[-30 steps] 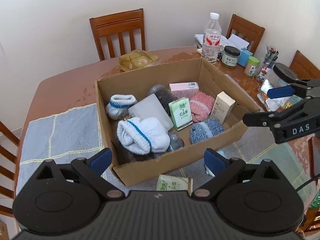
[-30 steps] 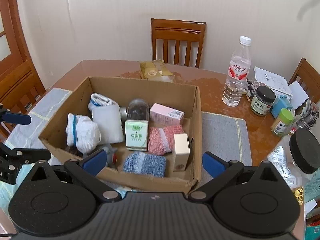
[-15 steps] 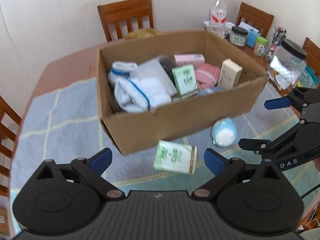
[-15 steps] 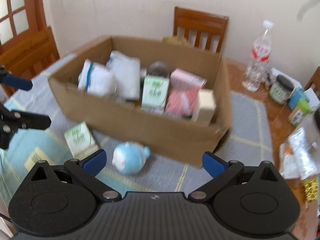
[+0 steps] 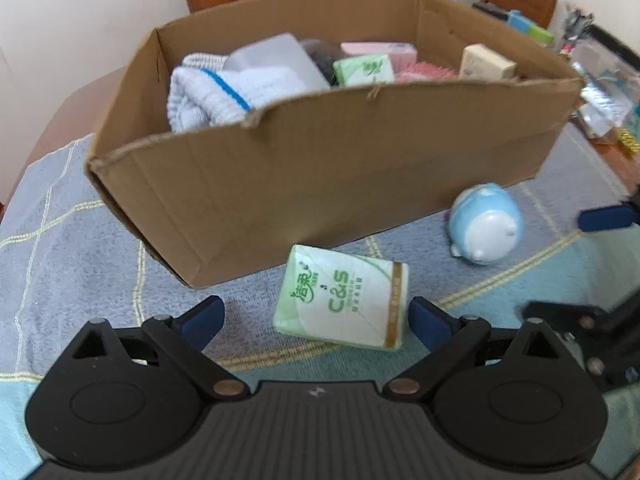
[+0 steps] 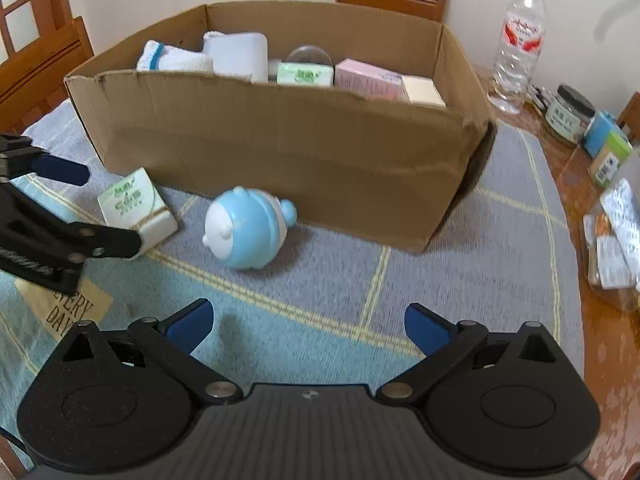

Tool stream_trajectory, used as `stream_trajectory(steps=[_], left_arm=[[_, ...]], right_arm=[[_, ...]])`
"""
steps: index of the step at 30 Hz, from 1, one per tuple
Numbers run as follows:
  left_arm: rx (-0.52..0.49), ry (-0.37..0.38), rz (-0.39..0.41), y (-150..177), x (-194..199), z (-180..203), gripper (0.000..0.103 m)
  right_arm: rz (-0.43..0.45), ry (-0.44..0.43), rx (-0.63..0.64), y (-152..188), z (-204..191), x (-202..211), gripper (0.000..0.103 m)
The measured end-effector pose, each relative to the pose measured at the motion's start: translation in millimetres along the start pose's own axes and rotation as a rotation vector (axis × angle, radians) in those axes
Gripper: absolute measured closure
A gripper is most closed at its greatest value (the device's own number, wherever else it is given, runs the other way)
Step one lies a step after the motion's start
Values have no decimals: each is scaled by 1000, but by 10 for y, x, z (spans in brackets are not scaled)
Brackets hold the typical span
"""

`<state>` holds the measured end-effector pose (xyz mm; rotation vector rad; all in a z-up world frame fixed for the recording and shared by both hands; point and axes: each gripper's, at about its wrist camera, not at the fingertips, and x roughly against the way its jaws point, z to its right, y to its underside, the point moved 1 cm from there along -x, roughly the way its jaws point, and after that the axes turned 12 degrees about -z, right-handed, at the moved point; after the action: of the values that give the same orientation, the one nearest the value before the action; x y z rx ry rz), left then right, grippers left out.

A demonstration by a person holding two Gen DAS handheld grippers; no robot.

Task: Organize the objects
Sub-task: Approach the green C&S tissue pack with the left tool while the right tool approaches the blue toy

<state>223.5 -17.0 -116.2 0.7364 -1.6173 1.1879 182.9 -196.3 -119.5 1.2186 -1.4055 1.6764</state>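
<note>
The left gripper (image 5: 316,316) has its fingers spread wide, with the green tissue pack (image 5: 344,307) lying flat on the mat (image 5: 72,264) right between the tips. The right gripper (image 6: 308,326) is wide apart too and holds nothing. A little past it, the blue round toy (image 6: 246,233) lies on its side, close to the front wall of the cardboard box (image 6: 280,148). The tissue pack sits near that same wall. Inside the box are white socks (image 5: 224,94) and small packs.

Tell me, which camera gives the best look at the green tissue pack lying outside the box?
The left wrist view: the tissue pack lies close and whole, its print readable. In the right wrist view it sits small at the side, partly hidden behind the left gripper.
</note>
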Motion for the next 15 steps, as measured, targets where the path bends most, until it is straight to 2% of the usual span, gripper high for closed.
stream_trajectory(steps=[5,11,15], left_arm=[[109,22,10,-26,-58,-54,4],[216,-31,-4,29,-39,-186,4],[252,-47,-26,112,-10,-333,4]], right_arm=[[-14,2,-13,50,-26,-33,0],[-18,5,-20,53,-42,-37,0],[-18,1,-27,41,-37,-42,0]])
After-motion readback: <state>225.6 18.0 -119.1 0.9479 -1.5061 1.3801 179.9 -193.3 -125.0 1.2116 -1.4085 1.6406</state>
